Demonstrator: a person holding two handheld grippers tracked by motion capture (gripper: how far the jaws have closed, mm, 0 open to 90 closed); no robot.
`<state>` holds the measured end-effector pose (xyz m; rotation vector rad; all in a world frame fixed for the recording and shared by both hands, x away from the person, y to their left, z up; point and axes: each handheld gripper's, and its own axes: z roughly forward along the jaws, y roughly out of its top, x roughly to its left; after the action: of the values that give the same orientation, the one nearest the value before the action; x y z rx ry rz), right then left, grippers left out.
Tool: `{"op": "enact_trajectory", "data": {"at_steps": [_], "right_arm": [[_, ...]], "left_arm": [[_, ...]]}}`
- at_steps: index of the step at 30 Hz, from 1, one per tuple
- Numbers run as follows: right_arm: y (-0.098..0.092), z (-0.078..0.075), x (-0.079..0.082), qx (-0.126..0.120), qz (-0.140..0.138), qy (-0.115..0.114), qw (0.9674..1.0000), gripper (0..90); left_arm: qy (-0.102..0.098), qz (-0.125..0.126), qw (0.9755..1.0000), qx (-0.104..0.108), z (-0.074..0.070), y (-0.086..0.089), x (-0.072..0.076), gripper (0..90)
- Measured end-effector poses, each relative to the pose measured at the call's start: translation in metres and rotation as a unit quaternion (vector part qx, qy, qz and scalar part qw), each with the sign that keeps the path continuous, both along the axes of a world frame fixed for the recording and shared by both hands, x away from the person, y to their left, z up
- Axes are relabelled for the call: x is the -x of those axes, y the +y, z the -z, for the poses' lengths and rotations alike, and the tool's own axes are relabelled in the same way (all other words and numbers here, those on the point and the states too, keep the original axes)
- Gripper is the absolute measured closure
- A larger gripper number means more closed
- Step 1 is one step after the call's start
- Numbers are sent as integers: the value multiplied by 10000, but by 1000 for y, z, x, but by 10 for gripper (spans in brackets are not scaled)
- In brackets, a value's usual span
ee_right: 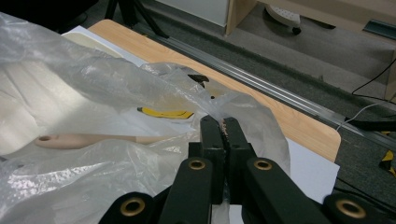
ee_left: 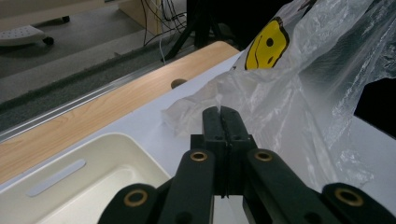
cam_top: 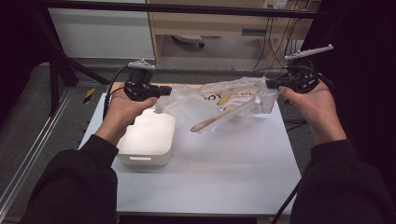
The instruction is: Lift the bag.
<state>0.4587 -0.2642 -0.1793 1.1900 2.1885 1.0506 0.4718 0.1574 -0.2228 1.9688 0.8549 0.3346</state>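
The left tongs (cam_top: 164,90) and right tongs (cam_top: 271,84) are each clamped on an end of the clear plastic bag (cam_top: 219,100), stretched between them above the counter (cam_top: 210,168). A wooden spoon (cam_top: 217,116) lies inside it, and a white bin (cam_top: 147,140) sits below the left tongs.

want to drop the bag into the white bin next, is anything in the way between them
Nothing visible is. The plastic bag, with a wooden utensil inside, hangs between the left gripper and right gripper, both clamped on it. The white bin sits open below the left hand.
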Motion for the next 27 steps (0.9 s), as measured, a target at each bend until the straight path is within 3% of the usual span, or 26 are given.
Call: {"op": "enact_trajectory", "data": {"at_steps": [10,24,27], "right_arm": [[-4,-7,-11,-15,97,62,9999,900],[-2,-2,-14,-10,94,97,9999,900],[2,1,-17,-4,80,120,9999,900]], "left_arm": [[10,-46,10000,84,-17,-1,-6,900],[-3,-109,9998,158,-18,3,-7,900],[-116,-219,9992,307,-22,7,-6,900]]}}
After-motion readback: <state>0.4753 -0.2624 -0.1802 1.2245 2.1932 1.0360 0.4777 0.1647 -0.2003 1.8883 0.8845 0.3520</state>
